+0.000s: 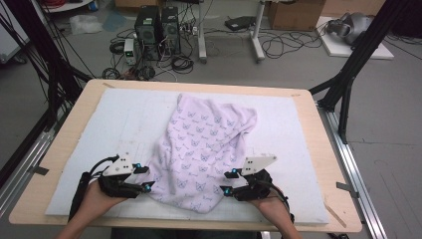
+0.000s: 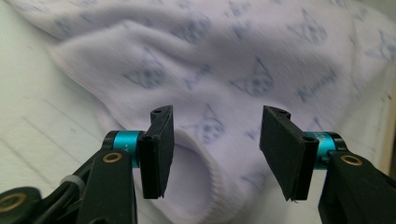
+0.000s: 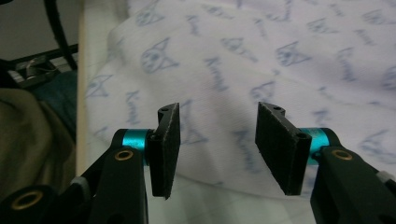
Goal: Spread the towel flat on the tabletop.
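Observation:
A pale lilac cloth (image 1: 209,144) printed with blue cat faces lies rumpled on the white mat (image 1: 109,124), stretching from mid-table to the near edge. My left gripper (image 1: 146,176) sits at the cloth's near left edge, jaws apart. In the left gripper view a rounded hem of the cloth (image 2: 233,60) lies between the pads of the left gripper (image 2: 217,149), which do not press on it. My right gripper (image 1: 228,182) is at the near right edge, also open. In the right gripper view the cloth (image 3: 280,46) spreads just beyond the right gripper (image 3: 217,144).
The mat covers most of a wooden table (image 1: 326,149). Black frame posts (image 1: 348,74) stand at both sides. Computer towers (image 1: 158,30), cables and boxes are on the floor beyond the far edge. The mat's left half is bare.

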